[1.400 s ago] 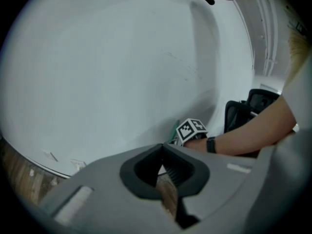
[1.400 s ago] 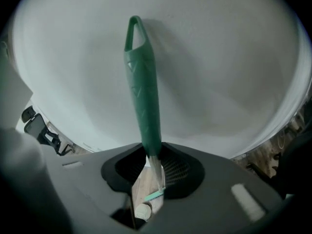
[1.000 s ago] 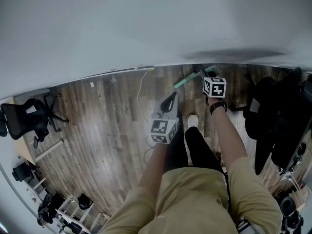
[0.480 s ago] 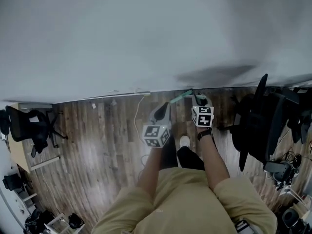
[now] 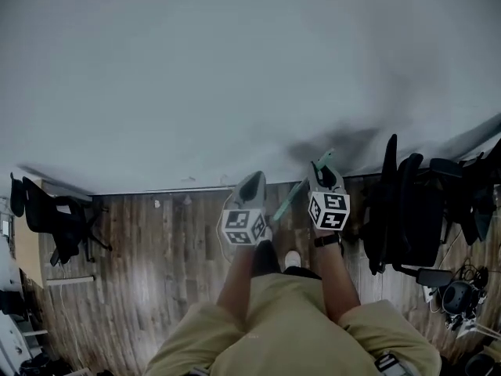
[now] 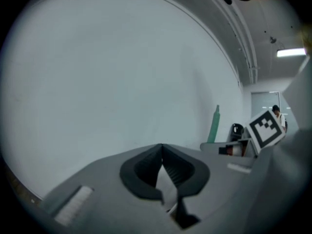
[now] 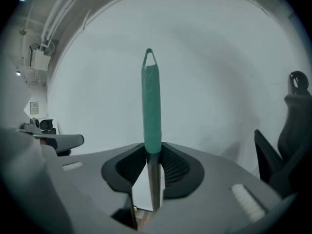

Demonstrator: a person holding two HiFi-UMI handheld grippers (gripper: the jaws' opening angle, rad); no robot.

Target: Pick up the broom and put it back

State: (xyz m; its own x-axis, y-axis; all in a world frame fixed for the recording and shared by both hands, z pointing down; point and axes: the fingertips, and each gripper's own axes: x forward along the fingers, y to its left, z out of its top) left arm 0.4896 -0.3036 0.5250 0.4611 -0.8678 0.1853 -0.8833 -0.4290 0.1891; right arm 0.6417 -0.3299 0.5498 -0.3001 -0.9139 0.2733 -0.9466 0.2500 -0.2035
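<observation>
The right hand-held gripper was pinching the broom by its handle, and this was the only hold on it. In the right gripper view the pads were closed on the thin grey shaft just under the green sleeve. The sleeve rose straight up from the jaws to a small hanging loop in the upper middle of the frame. The left hand-held gripper had its jaws pressed together with nothing between them, and it was beside the handle without touching it.

In the head view the handle ran from the right gripper down and to the left, then went out of sight behind the person's arms. The brush end was not visible in any view.

The main risk, in my judgement, was that the broom would turn or slide in the grip. The shaft looked smooth and narrow, and most of the broom's length probably hung below the one pinch point. A quick swing could make it pivot there, or slip down until the sleeve caught on the pads.

The second risk was a collision. The top of the handle was close to the pale wall, and the black office chair stood just to the right of the centre. The hidden lower end could also catch the person's legs or the wooden floor.
</observation>
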